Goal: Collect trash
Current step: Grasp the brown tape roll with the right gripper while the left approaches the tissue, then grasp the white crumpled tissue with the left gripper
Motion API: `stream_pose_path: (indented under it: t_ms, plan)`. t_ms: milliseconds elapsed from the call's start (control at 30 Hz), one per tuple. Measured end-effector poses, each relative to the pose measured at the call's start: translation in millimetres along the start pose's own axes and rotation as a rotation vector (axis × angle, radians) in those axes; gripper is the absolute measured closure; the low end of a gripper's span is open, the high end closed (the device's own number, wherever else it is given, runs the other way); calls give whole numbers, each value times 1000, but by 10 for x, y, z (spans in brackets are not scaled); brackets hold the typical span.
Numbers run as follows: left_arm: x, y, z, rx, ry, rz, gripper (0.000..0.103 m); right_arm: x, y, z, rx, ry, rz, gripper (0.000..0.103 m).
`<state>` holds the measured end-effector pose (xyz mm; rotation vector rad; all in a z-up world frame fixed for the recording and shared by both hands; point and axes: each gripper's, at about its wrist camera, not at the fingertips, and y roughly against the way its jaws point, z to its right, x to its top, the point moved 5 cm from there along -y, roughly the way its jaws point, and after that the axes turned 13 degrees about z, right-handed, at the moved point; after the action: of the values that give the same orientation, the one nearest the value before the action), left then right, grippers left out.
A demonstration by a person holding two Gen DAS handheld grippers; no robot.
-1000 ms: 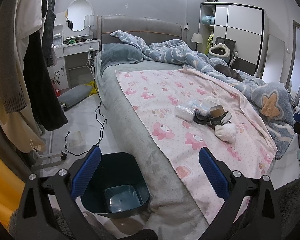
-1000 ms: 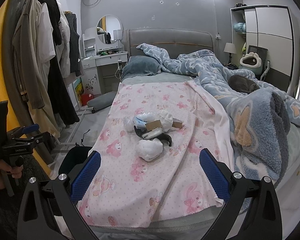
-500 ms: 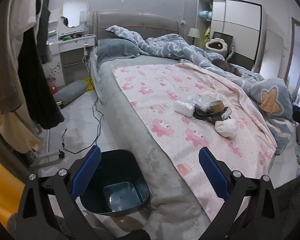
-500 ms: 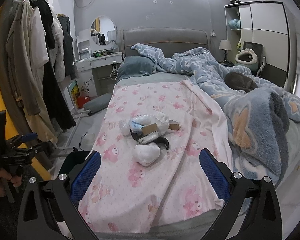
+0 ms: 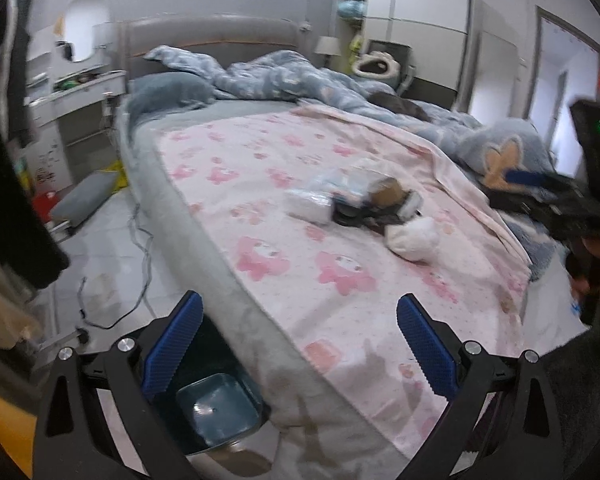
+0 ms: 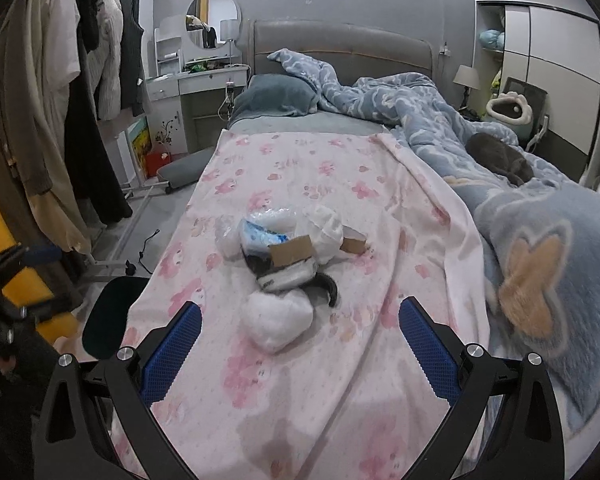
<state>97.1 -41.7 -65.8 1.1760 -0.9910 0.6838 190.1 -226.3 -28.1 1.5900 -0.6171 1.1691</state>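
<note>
claws, two, left [image 5: 298,340] and right [image 6: 300,340], both spread apart and empty, one trash pile [image 6: 288,264], one bin [image 5: 216,408].

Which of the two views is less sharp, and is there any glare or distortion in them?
Left wrist view: motion blur smears the trash pile and bed. Right wrist view: the trash pile is sharp, only the edges soften. Both views: fisheye bending with dark round corners; no strong glare on the pink sheet.

The right gripper [image 6: 300,344] hangs with its jaws wide apart above the pink sheet [image 6: 300,168], just before a small pile of trash [image 6: 288,256]; a white wad [image 6: 276,320] lies nearest.
</note>
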Motion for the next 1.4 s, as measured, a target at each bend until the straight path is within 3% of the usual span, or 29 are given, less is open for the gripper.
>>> stream_pose_path:
  t_ms: [133,467,767,1000,1167,1400]
  plan:
    - [-22,-132,105,-68,-15,-12,4,32,-240,-5,20,8,-17,3]
    - [-10,-537,270,-200,-40,-39,4,-47,-800,-54,108,24,-122,28]
    - [-46,-915,537,-325,-81,-76,5,-40,-1127,-23,122,11,-152,36]
    - [-3,-1161,635,-357,-60,-92,16,10,-1347,-33,138,10,-166,41]
    - [21,-1306,728,-386,-25,-108,16,-59,-1507,32,136,-9,-216,53]
    - [68,-1464,870,-409,6,-115,16,28,-1420,147,168,-96,-168,54]
